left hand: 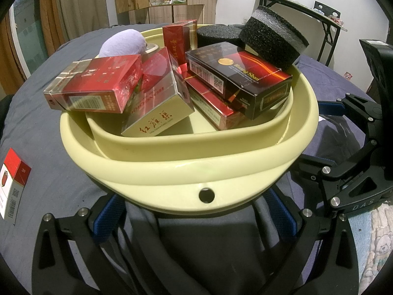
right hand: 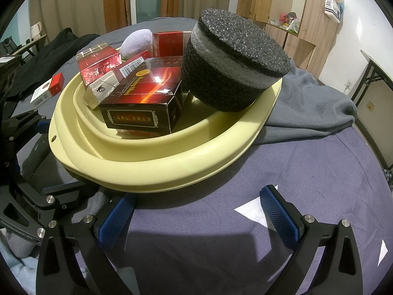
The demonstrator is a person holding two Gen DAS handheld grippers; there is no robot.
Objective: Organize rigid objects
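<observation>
Over at 9 o'clock on the bed, one red pack (left hand: 13,184) sat outside the basin (left hand: 172,172); both jaws gaped wide, empty, so fetching it looked next.

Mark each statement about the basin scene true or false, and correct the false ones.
1. The black foam cylinder leans on the yellow basin rim. True.
2. All cigarette packs are inside the basin. False: one red-and-white pack lies on the bed cover outside it.
3. The right tongs grip the dark Huang Shan box. False: they are open and empty above the bed cover.
4. A lilac plush item sits at the basin's far side. True.
</observation>
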